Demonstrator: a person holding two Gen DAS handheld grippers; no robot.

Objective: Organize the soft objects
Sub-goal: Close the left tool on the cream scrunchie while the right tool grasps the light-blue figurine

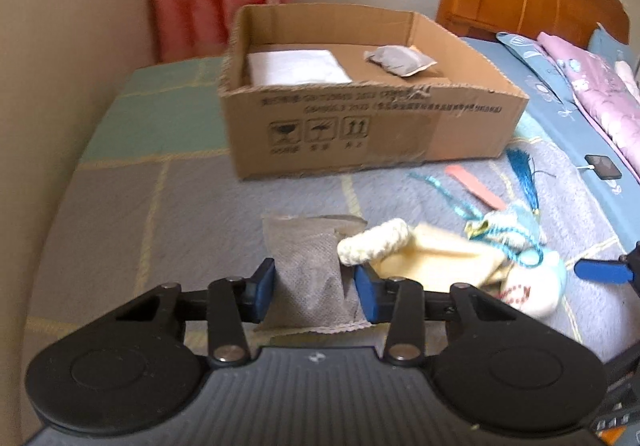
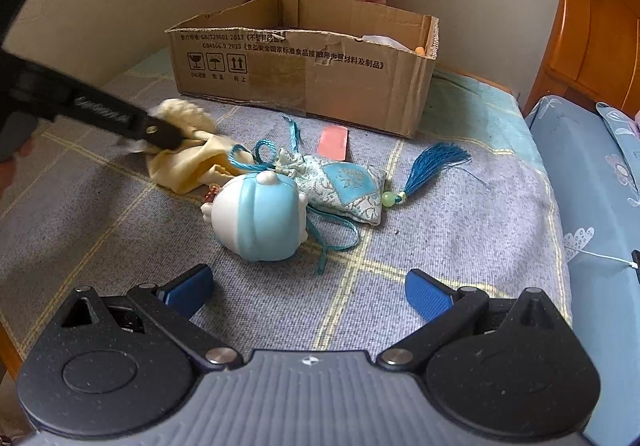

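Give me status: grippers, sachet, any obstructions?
Left gripper pinching grey mesh sachet on the bed. Right gripper open, empty. Cream pouch touching sachet's right side. Cardboard box ahead, open.

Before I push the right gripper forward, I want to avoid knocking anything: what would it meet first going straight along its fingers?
Most likely the blue-and-white round toy, which lies on the blanket just ahead of the open right gripper and slightly left of centre; the embroidered sachet lies behind it. Depth is hard to judge.
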